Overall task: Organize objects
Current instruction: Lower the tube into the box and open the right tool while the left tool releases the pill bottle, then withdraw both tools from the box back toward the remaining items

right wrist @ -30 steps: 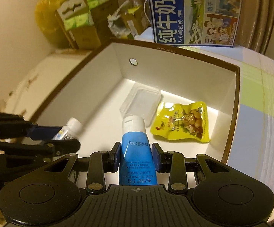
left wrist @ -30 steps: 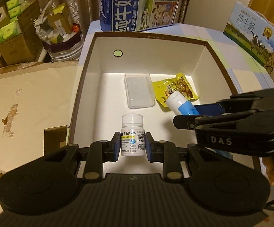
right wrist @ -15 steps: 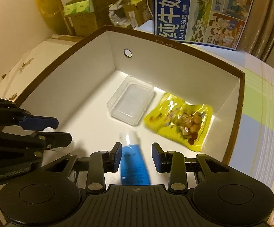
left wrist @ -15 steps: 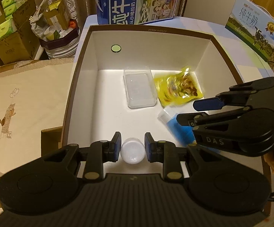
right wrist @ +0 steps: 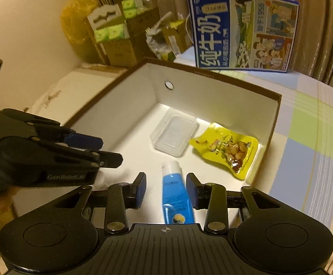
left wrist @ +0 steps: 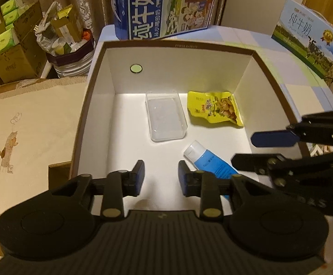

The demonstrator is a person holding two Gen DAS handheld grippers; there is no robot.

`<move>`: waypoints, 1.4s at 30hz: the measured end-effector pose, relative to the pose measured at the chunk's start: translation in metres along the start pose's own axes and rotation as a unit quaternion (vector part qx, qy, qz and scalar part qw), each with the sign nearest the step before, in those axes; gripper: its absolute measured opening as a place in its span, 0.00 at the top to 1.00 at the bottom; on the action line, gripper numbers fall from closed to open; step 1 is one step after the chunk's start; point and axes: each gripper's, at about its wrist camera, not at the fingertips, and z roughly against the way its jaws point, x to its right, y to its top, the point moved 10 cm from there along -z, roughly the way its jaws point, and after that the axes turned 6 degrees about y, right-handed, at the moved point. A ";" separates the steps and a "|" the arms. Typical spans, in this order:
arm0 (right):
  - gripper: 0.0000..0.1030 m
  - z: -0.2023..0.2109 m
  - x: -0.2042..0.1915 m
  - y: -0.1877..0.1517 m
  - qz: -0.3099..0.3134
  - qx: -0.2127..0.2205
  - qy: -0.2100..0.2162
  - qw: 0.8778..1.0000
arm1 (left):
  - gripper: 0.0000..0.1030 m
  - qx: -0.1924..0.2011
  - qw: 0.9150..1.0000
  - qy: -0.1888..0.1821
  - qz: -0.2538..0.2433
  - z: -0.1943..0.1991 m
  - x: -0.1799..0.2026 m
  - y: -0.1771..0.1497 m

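Observation:
A blue tube with a white cap (left wrist: 210, 162) (right wrist: 175, 197) lies on the floor of the white box with a brown rim (left wrist: 177, 44) (right wrist: 212, 72). My right gripper (right wrist: 166, 190) (left wrist: 244, 149) hovers over the tube, its jaws opening and the pads clear of it. My left gripper (left wrist: 161, 178) (right wrist: 111, 150) is inside the box at the near left, its jaws opening with nothing visible between them. The white pill bottle is hidden in the left wrist view. In the right wrist view only a pale blur (right wrist: 101, 180) shows under the left gripper.
A clear plastic tub (left wrist: 166, 116) (right wrist: 174, 135) and a yellow snack bag (left wrist: 214, 108) (right wrist: 226, 146) lie at the back of the box. A blue milk carton (left wrist: 164, 4) stands behind it, a second carton (left wrist: 308, 39) at the right. Cardboard boxes (left wrist: 8, 52) crowd the left.
The left gripper lowered the white pill bottle into the box and let go of it. The right gripper released the blue tube onto the box floor and lifted away.

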 end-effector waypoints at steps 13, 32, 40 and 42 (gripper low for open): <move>0.46 0.080 -0.014 -0.019 -0.033 0.062 0.031 0.997 | 0.26 0.036 0.998 0.023 0.035 0.065 -0.006 -0.019; 0.45 0.177 0.014 -0.094 -0.092 0.082 0.021 0.992 | 0.18 0.053 0.997 0.006 0.047 0.135 0.069 -0.067; 0.45 0.201 0.031 -0.124 -0.105 0.075 0.019 0.991 | 0.18 0.053 0.998 -0.009 0.035 0.152 0.114 -0.083; 0.45 0.208 0.035 -0.130 -0.107 0.073 0.019 0.991 | 0.18 0.051 0.998 -0.014 0.033 0.154 0.126 -0.086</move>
